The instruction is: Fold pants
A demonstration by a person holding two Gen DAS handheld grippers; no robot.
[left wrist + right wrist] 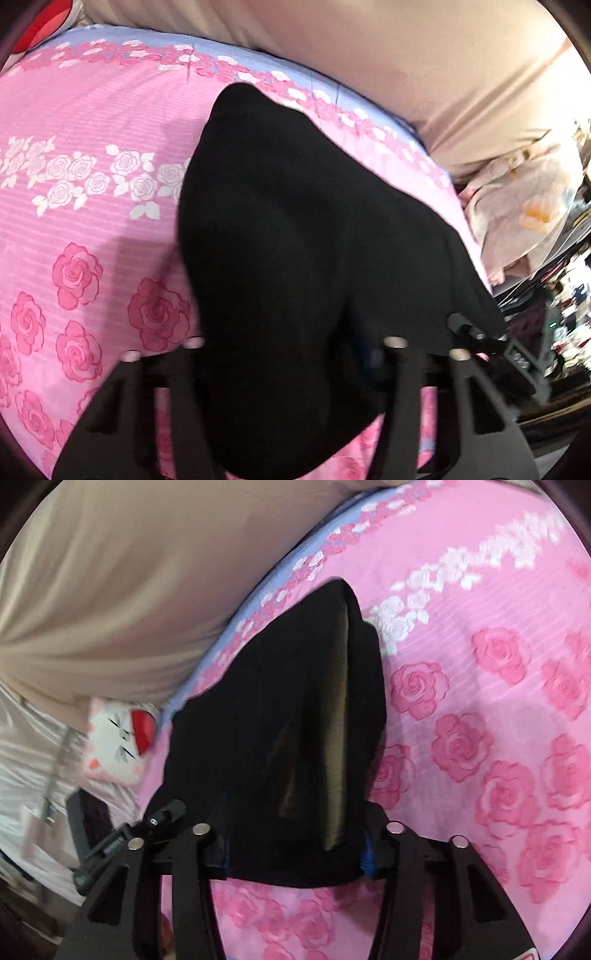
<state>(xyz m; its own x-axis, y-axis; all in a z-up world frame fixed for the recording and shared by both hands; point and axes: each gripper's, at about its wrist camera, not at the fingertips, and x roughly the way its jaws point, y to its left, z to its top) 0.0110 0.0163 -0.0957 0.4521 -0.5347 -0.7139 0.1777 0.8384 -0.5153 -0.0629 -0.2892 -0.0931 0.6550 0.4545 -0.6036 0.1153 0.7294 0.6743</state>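
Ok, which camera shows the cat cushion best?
Right wrist view: the cushion shows its white face, whisker marks and red patch beside the bedspread. The left wrist view catches only a red and white sliver at its top left corner.

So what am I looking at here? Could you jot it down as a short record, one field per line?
setting: bed with a pink rose-patterned bedspread
garment: black pants, lifted at the near end, far end lying on the bedspread
left tongs: closed on the pants
right tongs: closed on the pants, gripping the same near end
background: beige bedding along the far edge of the bed
cushion: white and red cat-face cushion beside the bed
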